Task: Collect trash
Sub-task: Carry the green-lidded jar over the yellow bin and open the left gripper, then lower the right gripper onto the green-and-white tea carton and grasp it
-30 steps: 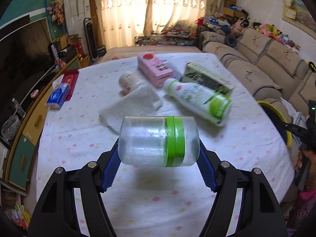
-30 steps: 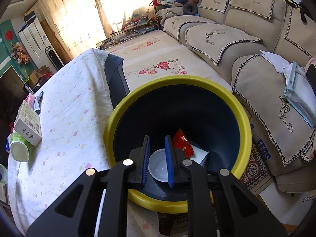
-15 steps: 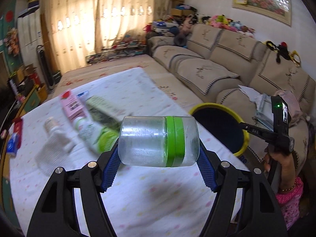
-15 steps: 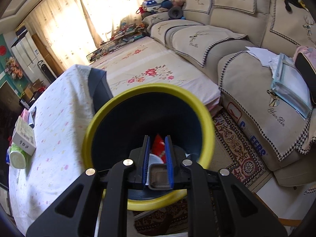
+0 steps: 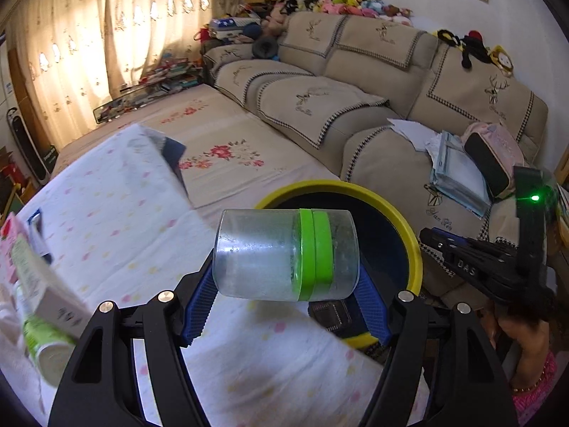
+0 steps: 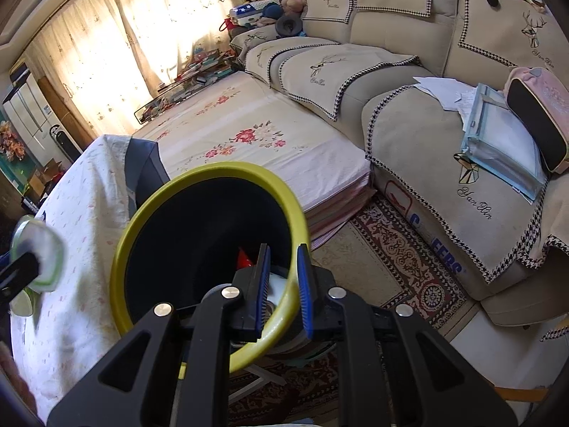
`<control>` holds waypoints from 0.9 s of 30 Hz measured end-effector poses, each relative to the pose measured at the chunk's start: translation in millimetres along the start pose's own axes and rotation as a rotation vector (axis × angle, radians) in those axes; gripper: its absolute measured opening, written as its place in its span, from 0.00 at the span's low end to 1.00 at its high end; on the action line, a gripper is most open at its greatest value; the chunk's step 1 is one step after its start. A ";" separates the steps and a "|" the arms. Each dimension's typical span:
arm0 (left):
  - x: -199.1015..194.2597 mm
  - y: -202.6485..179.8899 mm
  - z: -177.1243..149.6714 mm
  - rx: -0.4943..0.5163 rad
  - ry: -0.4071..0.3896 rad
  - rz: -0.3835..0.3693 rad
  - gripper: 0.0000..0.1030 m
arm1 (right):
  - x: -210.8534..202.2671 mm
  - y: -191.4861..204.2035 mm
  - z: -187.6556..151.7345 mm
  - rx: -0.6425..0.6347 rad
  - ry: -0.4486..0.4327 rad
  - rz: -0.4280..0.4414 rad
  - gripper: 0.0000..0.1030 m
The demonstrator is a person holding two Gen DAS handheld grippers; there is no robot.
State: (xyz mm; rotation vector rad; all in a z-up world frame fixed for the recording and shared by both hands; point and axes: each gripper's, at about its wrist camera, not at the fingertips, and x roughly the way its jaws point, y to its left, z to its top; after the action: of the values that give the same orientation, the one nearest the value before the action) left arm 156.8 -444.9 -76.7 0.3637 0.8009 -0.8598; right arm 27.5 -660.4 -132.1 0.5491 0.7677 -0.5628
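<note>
My left gripper (image 5: pixel 284 284) is shut on a clear plastic jar with a green band (image 5: pixel 284 254), held sideways in the air at the table's edge, just in front of the bin. The yellow-rimmed dark bin (image 5: pixel 409 235) stands beside the table. In the right wrist view my right gripper (image 6: pixel 282 284) is shut on the bin's yellow rim (image 6: pixel 284 295) and tilts the bin (image 6: pixel 213 242) toward the table. Red and white trash (image 6: pixel 243 259) lies inside it. The jar shows blurred at the left edge of the right wrist view (image 6: pixel 39 256).
The table has a white dotted cloth (image 5: pixel 117 220). A green-capped bottle and a box (image 5: pixel 39 306) lie blurred at its left. A beige sofa (image 6: pixel 444 124) with papers and a pink bag stands to the right. A patterned rug (image 6: pixel 391 249) covers the floor.
My left gripper has swung right with the jar, from over the table's middle to the bin's edge. My right gripper has slid to the bin's rim and the bin has tilted toward the table.
</note>
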 end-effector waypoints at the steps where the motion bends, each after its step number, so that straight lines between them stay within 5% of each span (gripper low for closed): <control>1: 9.3 -3.5 2.9 0.005 0.012 -0.006 0.68 | 0.6 -1.4 0.2 0.001 0.001 -0.003 0.14; 7: 48.7 -11.5 13.0 0.007 0.054 0.004 0.69 | 2.8 -6.6 0.6 0.006 0.009 -0.009 0.19; 11: 48.4 -5.9 18.8 -0.013 0.030 0.027 0.81 | 2.8 -4.1 0.2 -0.001 0.012 -0.004 0.20; 19: -23.6 28.7 1.6 -0.080 -0.068 0.025 0.86 | -0.5 10.0 -0.4 -0.030 0.012 0.011 0.20; 27: -114.9 78.9 -52.5 -0.181 -0.163 0.126 0.89 | -1.8 49.0 -7.2 -0.105 0.023 0.045 0.21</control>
State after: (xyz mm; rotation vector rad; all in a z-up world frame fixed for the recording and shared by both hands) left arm 148.8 -304.8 -26.9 0.1799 0.6910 -0.6843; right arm 54.6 -619.9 -122.8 0.4750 0.8007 -0.4725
